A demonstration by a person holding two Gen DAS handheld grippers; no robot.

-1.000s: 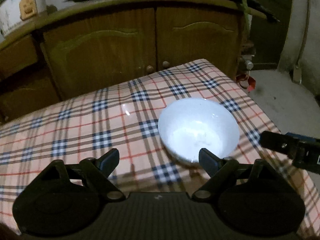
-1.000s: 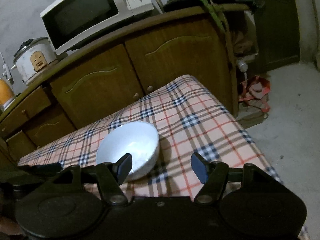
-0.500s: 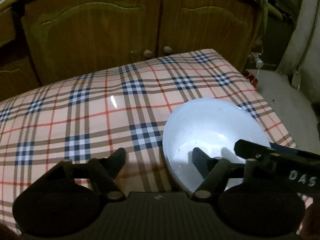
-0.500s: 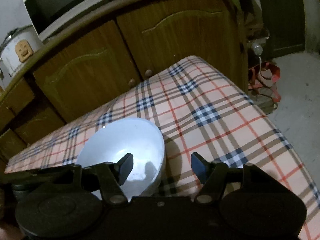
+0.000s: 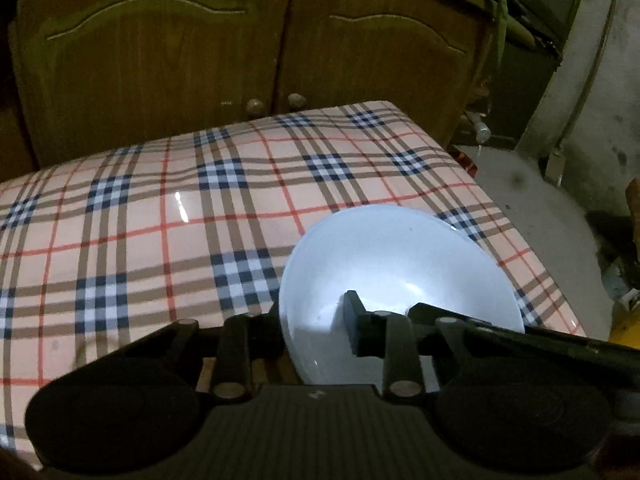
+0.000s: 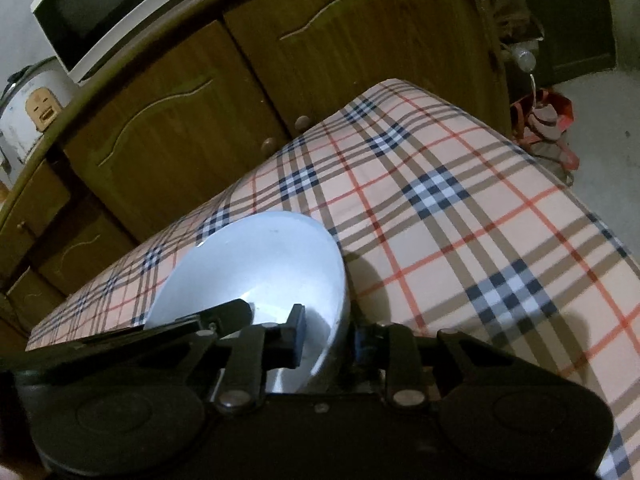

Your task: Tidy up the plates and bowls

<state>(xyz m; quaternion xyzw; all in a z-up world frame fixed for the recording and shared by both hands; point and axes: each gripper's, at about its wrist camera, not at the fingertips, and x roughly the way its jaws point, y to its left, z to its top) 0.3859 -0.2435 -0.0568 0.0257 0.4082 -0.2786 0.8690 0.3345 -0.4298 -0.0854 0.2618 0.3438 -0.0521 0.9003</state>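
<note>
A white bowl (image 5: 400, 256) sits near the right end of the plaid-covered table (image 5: 160, 220). My left gripper (image 5: 316, 328) straddles the bowl's left rim, one finger inside and one outside. Its jaws are closing and the pads pinch the wall. My right gripper (image 6: 332, 340) clamps the opposite rim of the bowl (image 6: 260, 256) the same way, its jaws closing with the wall pressed between them. Each view shows the other gripper's finger reaching into the bowl: the right gripper (image 5: 480, 326) and the left gripper (image 6: 224, 316).
A wooden cabinet (image 5: 280, 40) stands right behind the table. On top of it are a microwave (image 6: 100, 8) and a rice cooker (image 6: 28, 116). Bare concrete floor (image 5: 540, 208) lies past the table's right edge, with a red bag (image 6: 548, 120) on it.
Both grippers came down and forward onto the bowl from either side. Their jaws went from wide open to pinched on opposite rims.
</note>
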